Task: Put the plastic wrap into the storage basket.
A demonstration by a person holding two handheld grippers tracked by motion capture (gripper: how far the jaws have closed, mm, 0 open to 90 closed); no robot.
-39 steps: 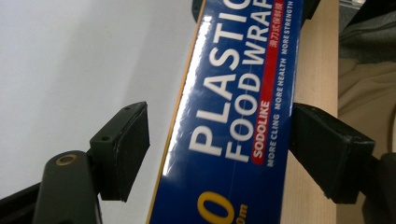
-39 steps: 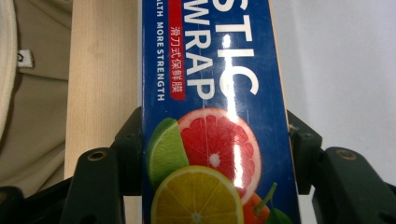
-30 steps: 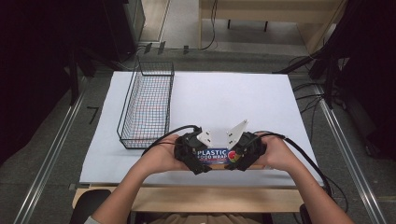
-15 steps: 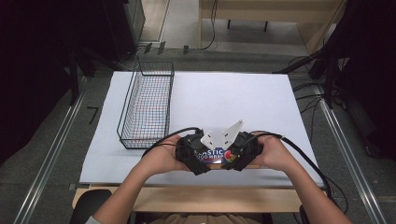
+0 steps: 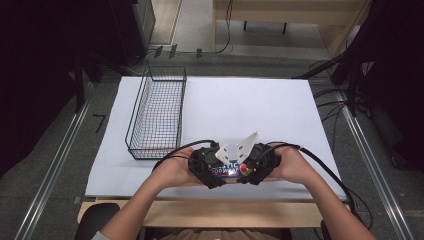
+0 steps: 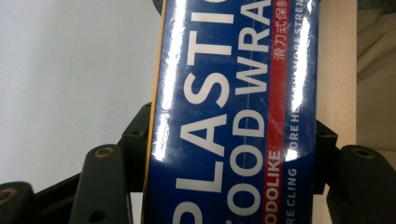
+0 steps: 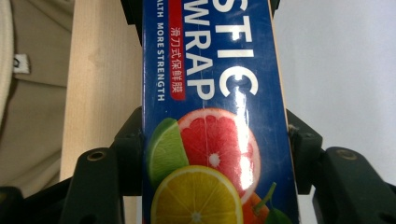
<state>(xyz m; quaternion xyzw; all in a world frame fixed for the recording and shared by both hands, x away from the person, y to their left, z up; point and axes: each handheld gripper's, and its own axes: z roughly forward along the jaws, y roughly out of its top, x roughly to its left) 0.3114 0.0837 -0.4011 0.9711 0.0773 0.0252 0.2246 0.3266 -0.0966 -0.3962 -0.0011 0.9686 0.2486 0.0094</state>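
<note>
A long blue box of plastic food wrap [image 5: 230, 169] lies crosswise near the table's front edge, held at both ends. My left gripper [image 5: 212, 170] is on its left end; its jaws have just been closing, and both now press on the box [image 6: 233, 116] from either side. My right gripper [image 5: 250, 169] is shut on the other end, where citrus fruit is printed on the box [image 7: 205, 154]. In the left gripper view my left gripper [image 6: 232, 140] straddles the label. In the right gripper view my right gripper [image 7: 215, 140] does the same.
A black wire basket [image 5: 157, 110] stands on the white table cover [image 5: 250, 105] to the left, its near end just beyond my left hand. Black cables trail from both grippers. The wooden table edge [image 7: 100, 70] runs under the box, on the person's side.
The two grippers stand a little closer together, with less of the label showing between them. The left jaws have closed onto the box. The box itself has barely moved.
</note>
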